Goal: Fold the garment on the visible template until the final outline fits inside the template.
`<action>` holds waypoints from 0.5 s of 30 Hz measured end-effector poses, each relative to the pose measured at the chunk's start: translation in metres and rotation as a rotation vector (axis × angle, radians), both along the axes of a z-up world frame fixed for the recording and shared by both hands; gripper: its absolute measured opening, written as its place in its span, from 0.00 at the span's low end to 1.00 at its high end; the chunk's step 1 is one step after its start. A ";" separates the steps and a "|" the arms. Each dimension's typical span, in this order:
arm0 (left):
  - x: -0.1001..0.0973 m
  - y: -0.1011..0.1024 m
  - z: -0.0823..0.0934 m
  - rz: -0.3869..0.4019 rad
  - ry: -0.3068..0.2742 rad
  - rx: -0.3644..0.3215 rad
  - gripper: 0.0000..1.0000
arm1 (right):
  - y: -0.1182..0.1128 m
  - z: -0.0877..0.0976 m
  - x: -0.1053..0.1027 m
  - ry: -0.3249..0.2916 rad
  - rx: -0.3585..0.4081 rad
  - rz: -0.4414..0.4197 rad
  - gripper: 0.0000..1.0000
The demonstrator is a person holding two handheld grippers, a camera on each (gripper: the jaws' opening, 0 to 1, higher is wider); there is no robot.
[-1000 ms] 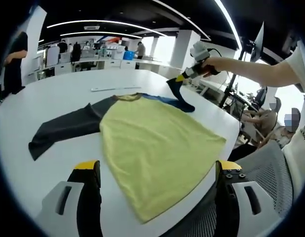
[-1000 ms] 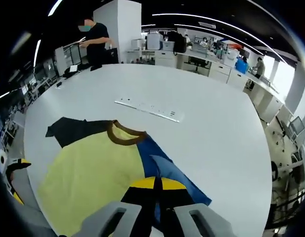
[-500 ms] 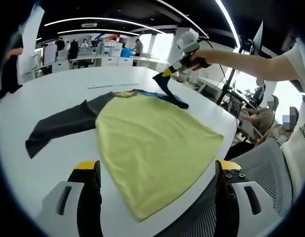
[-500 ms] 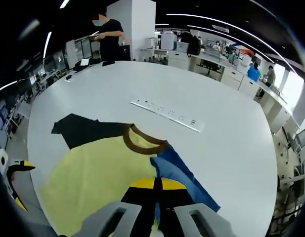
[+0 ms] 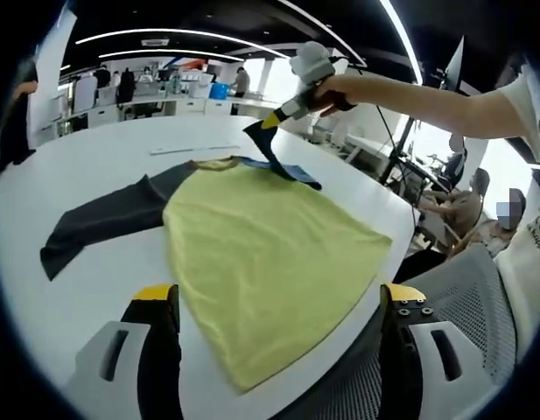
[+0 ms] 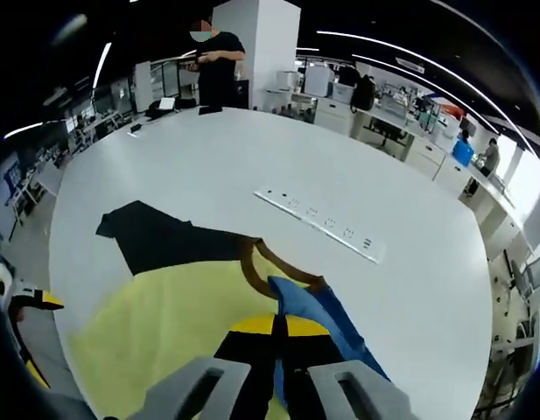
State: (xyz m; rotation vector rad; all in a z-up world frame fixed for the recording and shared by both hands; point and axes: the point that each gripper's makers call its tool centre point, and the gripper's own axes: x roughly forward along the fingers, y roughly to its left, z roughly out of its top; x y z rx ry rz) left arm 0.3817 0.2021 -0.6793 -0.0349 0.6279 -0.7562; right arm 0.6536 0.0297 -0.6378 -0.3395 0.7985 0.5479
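A long-sleeved shirt lies flat on the white table (image 5: 94,166), with a yellow body (image 5: 261,254), a brown collar (image 6: 256,262), a dark sleeve (image 5: 103,223) spread out to the left and a blue sleeve (image 5: 291,171) at the far right. My right gripper (image 5: 270,122) is shut on the blue sleeve's end and holds it lifted above the collar area. In the right gripper view its jaws (image 6: 274,325) are pressed together over the blue sleeve (image 6: 326,311). My left gripper (image 5: 278,296) hovers open over the shirt's near hem, holding nothing.
A white power strip (image 6: 322,223) lies on the table beyond the collar. A grey mesh chair (image 5: 466,302) stands at the table's near right edge. A person (image 6: 219,66) stands at the far side. Desks fill the background.
My right gripper has raised the blue sleeve's end and carried it inward, toward the collar and over the yellow body. The left gripper stays open near the hem.
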 end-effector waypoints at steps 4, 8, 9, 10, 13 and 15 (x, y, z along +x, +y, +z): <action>-0.001 0.002 -0.002 -0.002 0.001 0.014 0.91 | 0.016 -0.001 -0.001 -0.011 -0.014 0.040 0.00; -0.001 0.004 -0.004 -0.002 0.007 0.022 0.90 | 0.022 -0.004 0.001 -0.047 -0.108 0.093 0.00; -0.001 0.004 -0.005 -0.001 0.009 0.020 0.90 | 0.026 -0.004 0.001 -0.045 -0.099 0.093 0.00; -0.001 0.004 -0.005 -0.001 0.011 0.019 0.90 | 0.029 -0.004 0.000 -0.044 -0.096 0.095 0.00; -0.001 0.004 -0.005 -0.001 0.007 0.021 0.90 | 0.039 -0.002 -0.001 -0.054 -0.082 0.118 0.00; 0.000 0.004 -0.005 0.001 0.006 0.018 0.90 | 0.045 -0.002 -0.001 -0.058 -0.084 0.128 0.00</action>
